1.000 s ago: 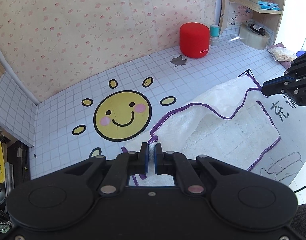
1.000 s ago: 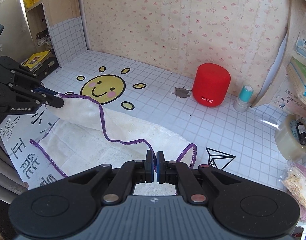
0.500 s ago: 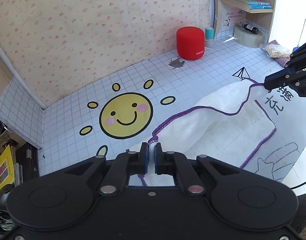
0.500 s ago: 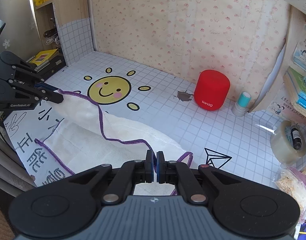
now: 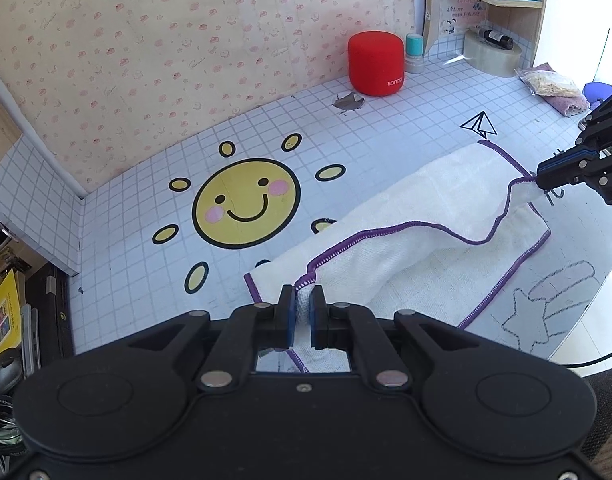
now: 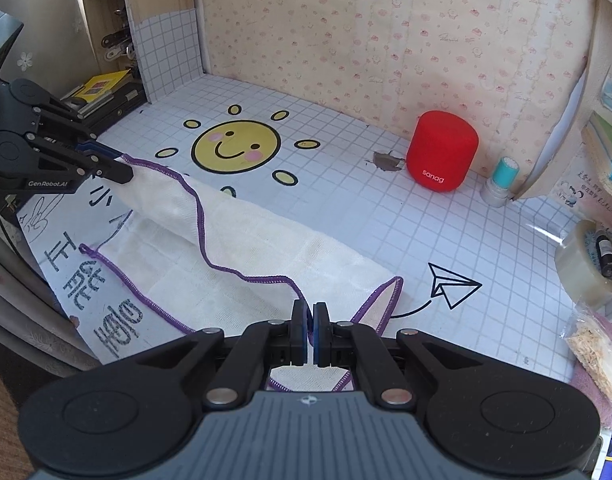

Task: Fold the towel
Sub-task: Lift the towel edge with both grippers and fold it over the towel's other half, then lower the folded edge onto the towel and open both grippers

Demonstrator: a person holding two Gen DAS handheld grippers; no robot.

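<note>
A white towel (image 5: 417, 240) with purple stitched edging lies partly folded on the gridded table mat; it also shows in the right wrist view (image 6: 242, 248). My left gripper (image 5: 304, 304) is shut on one towel corner, and it appears at the left of the right wrist view (image 6: 124, 168). My right gripper (image 6: 309, 320) is shut on the other corner of the same edge, and it appears at the right of the left wrist view (image 5: 541, 178). The held edge hangs slack between the two grippers, lifted over the lower layer.
A red speaker (image 6: 441, 156) and a small teal-capped bottle (image 6: 501, 180) stand at the back wall. A tape roll (image 6: 585, 264) and a snack bag (image 6: 597, 352) lie at the right. A shelf with books (image 6: 102, 84) is at the left. A sun drawing (image 5: 246, 204) marks the mat.
Both grippers have drawn the held towel edge back toward the table's near side, over the lower layer. Both stay shut on their corners.
</note>
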